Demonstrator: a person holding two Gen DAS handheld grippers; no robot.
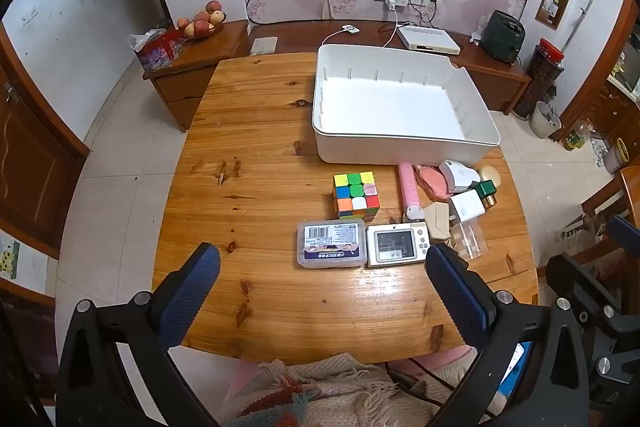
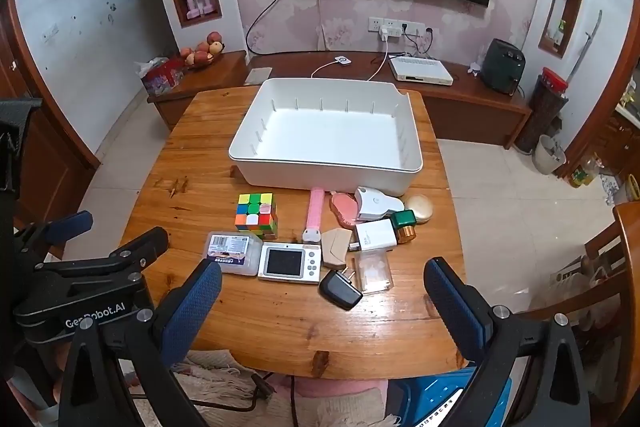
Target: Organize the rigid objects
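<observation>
**Two hand-held grippers above a surface of small rigid objects**

Landmark: the white rectangular plastic bin point(image 2: 326, 139), which stands empty on the round varnished wooden surface point(image 2: 280, 315). All loose items lie on the near side of the bin, outside it. Nearest its front wall: a scrambled multicoloured puzzle cube point(image 2: 256, 214), a pink ridged stick with a white cap point(image 2: 314, 213), a pink oval brush point(image 2: 343, 211), a white rounded device point(image 2: 376, 205) and a cream oval case point(image 2: 419, 207). Farther from the bin: a clear lidded box with a barcode label point(image 2: 232, 251), touching a small white digital camera point(image 2: 289, 261); a beige wooden block point(image 2: 336, 247); a white charger cube point(image 2: 375, 235); a green-capped gold bottle point(image 2: 404, 225); a clear plastic case point(image 2: 374, 271); and a black plug adapter point(image 2: 340, 289).

The left hand-held gripper point(image 1: 322, 275) and the right hand-held gripper point(image 2: 322, 285) both hover over the surface's near edge, angled downward, jaws spread wide, holding nothing.
</observation>
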